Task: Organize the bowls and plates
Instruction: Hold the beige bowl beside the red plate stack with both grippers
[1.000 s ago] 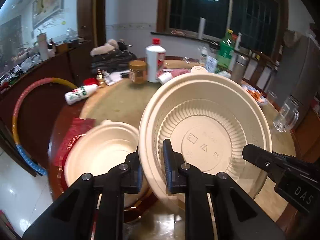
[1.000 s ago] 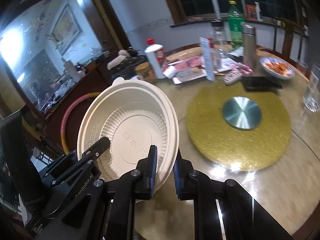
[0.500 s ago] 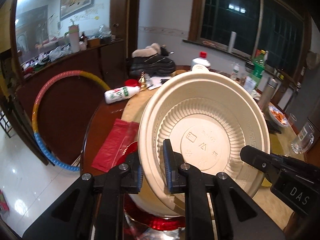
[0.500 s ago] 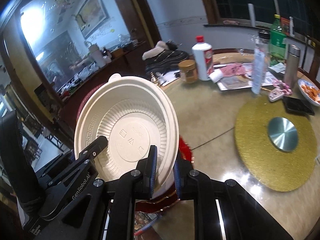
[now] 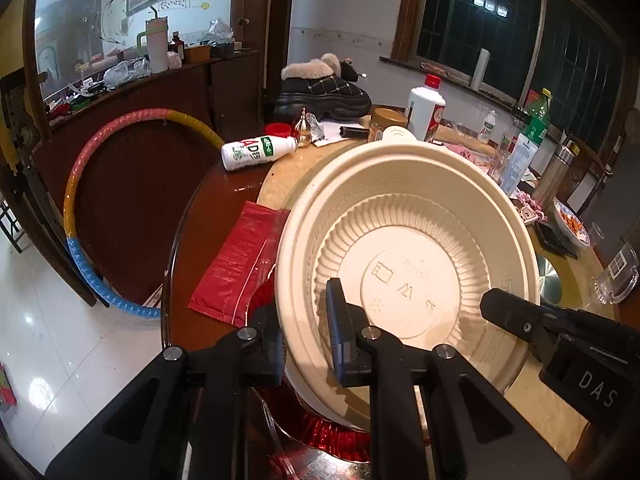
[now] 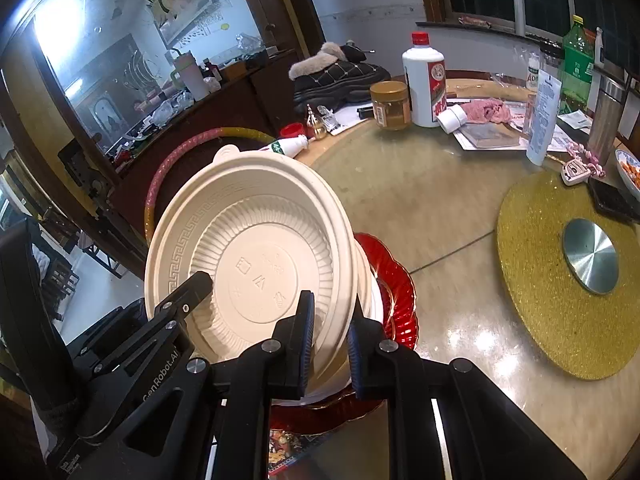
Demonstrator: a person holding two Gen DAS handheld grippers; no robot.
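Item: cream ribbed plastic bowl [image 5: 404, 276], lower centre, rim pinched by both left tongs [image 5: 306, 340] and right tongs [image 6: 328, 336], tilted over red fluted plate [image 6: 394, 280]; stacking under way, next levelling and lowering.

Counts, relative to the round gold glitter turntable mat [image 6: 568, 276]: one cream plastic bowl [image 6: 256, 264] held at its left; one red scalloped glass plate [image 6: 394, 280] under the bowl; one white ceramic liquor bottle [image 6: 426, 80] beyond; one amber glass jar [image 6: 390, 106] beside that bottle; one multicoloured hoop [image 5: 100, 216] far left.

Matt ribbed cream bowl [image 5: 404, 256], probably plastic; glossy red plate [image 6: 394, 280]; glittery gold mat [image 6: 536, 280].
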